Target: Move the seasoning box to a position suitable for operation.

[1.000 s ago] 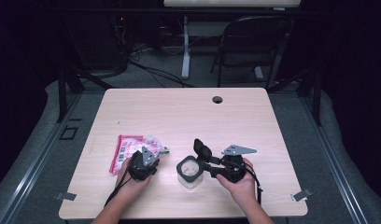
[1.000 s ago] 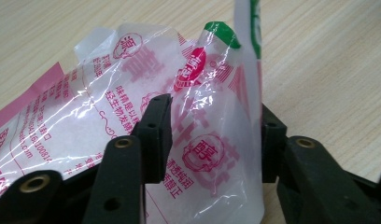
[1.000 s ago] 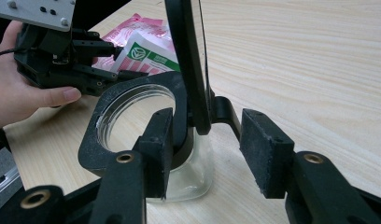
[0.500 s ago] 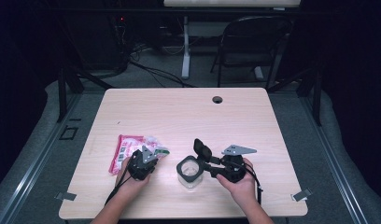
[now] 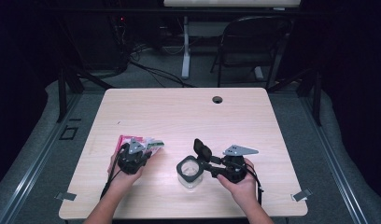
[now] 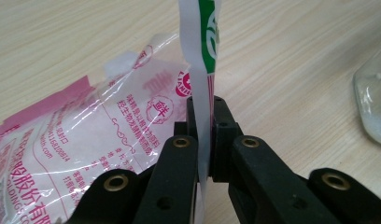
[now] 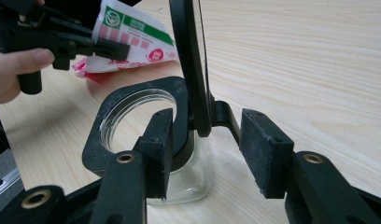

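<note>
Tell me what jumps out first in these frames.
The left gripper, at the table's near left, is shut on the edge of a pink-and-white printed packet. Right of it stands a clear glass jar with a black collar and its black lid hinged up. The right gripper sits at that jar's hinge side.

Clear plastic packet with pink print (image 6: 86, 135): rows of pink Chinese characters, mostly too small or creased to read; a round pink seal carries the character 鲜. Latin fragments "OLDINGS CO" and ".com" run along its lower left edge, beside a digit string beginning "1168". White packet with green band (image 7: 132, 39): round green logo, lettering illegible.
</note>
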A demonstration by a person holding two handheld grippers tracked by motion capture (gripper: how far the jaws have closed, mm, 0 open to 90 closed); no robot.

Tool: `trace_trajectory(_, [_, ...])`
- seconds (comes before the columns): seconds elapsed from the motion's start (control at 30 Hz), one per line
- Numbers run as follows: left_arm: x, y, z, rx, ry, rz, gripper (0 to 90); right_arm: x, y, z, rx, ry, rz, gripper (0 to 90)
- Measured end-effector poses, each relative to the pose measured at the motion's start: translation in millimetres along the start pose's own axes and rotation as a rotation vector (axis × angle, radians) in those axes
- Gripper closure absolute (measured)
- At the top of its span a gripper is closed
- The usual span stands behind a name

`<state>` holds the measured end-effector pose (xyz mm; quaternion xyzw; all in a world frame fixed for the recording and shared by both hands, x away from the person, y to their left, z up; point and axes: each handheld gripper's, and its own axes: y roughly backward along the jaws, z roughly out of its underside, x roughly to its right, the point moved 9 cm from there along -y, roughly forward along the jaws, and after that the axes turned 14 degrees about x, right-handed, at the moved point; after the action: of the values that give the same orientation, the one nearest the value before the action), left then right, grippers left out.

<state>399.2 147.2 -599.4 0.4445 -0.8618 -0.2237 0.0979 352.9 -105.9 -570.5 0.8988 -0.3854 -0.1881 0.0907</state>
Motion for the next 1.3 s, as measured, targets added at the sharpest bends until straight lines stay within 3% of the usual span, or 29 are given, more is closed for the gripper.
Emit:
trace_trajectory(0.73, [-52.0,51.4,-39.6,0.157,0.087,-0.117,90.0,-1.0,1.6,-2.3,0.015,0.001,-0.002,54.5])
trace_trajectory(1.03, [-67.8,72.0,-50.9,0.191,0.068,-0.188,90.0,-1.1,1.5,-2.3,0.015,0.003,-0.002,54.2])
trace_trajectory(1.3, [-85.6,103.8,-66.1,0.258,0.090,-0.254,90.0,-0.7,1.2,-1.9,0.013,0.002,-0.001,54.2])
